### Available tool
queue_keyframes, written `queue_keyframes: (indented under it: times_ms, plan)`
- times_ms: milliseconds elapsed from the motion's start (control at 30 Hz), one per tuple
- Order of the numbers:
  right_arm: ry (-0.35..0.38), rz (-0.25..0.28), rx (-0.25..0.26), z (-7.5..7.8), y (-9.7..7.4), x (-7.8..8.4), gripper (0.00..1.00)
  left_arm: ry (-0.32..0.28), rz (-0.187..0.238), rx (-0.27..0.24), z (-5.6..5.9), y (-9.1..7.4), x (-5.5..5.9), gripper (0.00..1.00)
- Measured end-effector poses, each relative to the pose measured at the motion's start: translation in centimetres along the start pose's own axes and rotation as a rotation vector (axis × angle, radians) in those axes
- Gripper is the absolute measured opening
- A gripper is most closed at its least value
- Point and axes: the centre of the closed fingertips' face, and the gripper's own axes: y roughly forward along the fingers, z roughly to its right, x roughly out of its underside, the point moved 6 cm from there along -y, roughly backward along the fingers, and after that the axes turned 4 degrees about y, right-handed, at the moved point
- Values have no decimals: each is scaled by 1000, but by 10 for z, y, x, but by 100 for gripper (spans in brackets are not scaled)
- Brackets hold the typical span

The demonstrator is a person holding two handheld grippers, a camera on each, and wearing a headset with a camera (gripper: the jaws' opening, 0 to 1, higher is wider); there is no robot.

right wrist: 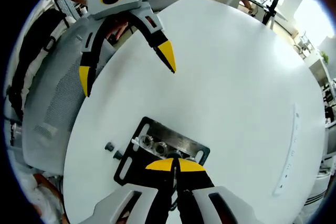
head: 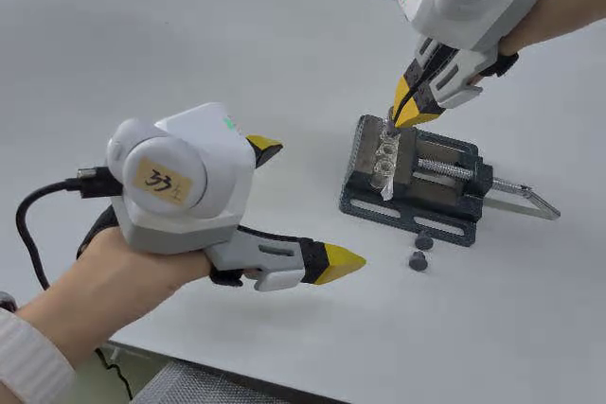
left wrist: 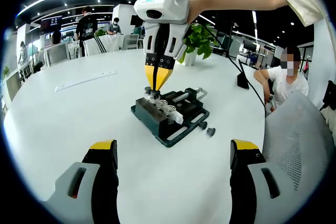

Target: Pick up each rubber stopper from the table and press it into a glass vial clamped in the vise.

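Two small dark grey rubber stoppers are seen loose on the white table, just beside the dark metal vise, on its side toward the table's near edge. In the vise a row of clear glass vials is clamped. The right gripper is closed at the end vial's mouth; whether a stopper is pinched cannot be told. The left gripper is held wide open by the near edge.
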Motion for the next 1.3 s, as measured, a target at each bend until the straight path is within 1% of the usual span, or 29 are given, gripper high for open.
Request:
queue_keyframes:
  times_ms: [167,300,400,500,600,633,833,900,1000,1167,1300]
  plan:
    - [2,-4,-5,-1,0,0,0,-5,-3,1,0,0,1,87]
    - [-20,-20,14,0,2,0,0,-6,-4,3,1,1,0,87]
    - [-16,-23,25,2,1,1,0,-9,-5,5,3,3,0,87]
    - [6,-16,17,3,2,2,0,-10,-4,7,3,3,1,87]
    - [26,-15,6,0,2,1,0,-12,-4,8,3,4,1,87]
    - [16,-17,3,-1,2,1,0,-14,-4,9,3,5,1,87]
    - [20,-25,3,2,5,1,0,-14,-5,11,4,7,-1,87]
    - [21,-35,7,4,6,0,0,-16,-2,10,3,7,-1,87]
    - [18,-49,2,4,5,0,0,-19,-1,7,3,7,0,87]
    - [9,-68,12,-1,5,-1,0,-25,0,5,3,6,1,87]
    - [21,-77,15,2,6,1,0,-26,-1,7,5,7,2,87]
